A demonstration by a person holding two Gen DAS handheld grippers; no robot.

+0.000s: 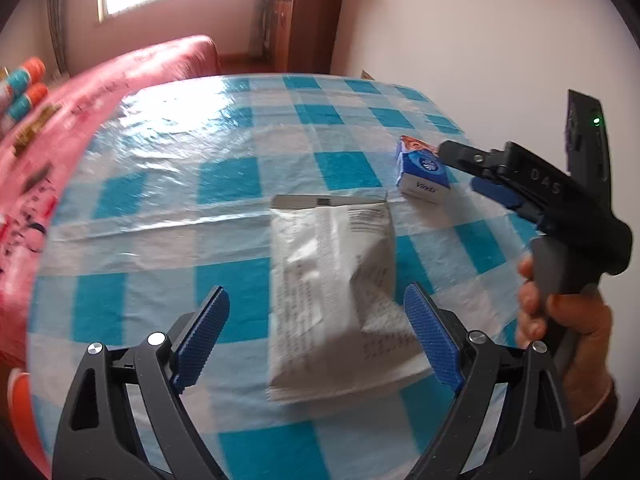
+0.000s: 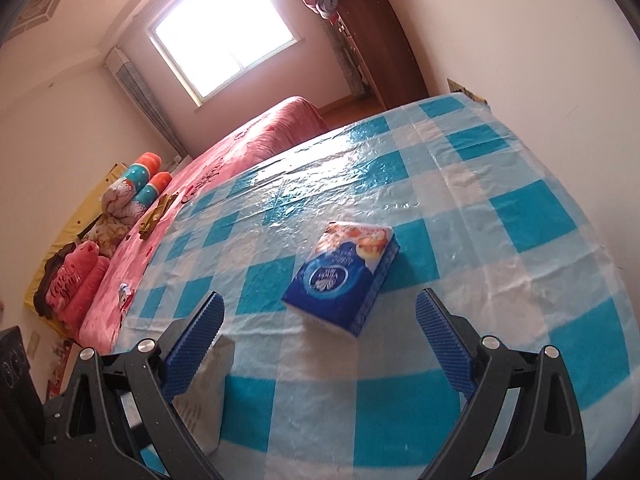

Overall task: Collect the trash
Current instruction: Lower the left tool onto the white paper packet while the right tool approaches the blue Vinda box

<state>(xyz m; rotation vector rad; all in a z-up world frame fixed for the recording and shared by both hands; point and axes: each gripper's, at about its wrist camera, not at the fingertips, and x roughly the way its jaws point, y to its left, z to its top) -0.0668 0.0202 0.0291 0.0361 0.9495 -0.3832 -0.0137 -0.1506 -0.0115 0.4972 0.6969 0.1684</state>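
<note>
A crumpled silver-white snack bag [image 1: 336, 296] lies on the blue-and-white checked tablecloth [image 1: 224, 184]. My left gripper [image 1: 316, 304] is open, its blue pads on either side of the bag's near half, not closed on it. A small blue tissue pack [image 1: 422, 174] lies further right; it is also in the right wrist view [image 2: 344, 272]. My right gripper [image 2: 320, 310] is open, just short of the pack, which sits between and ahead of the fingertips. The right gripper also shows in the left wrist view [image 1: 456, 166], beside the pack. A corner of the bag [image 2: 208, 396] shows behind the right gripper's left finger.
A bed with a pink cover [image 2: 256, 136] runs along the table's left side, with pillows and cushions [image 2: 132, 196] on it. A brown wardrobe [image 2: 380, 44] stands at the far wall. A white wall [image 1: 480, 40] borders the table's right side.
</note>
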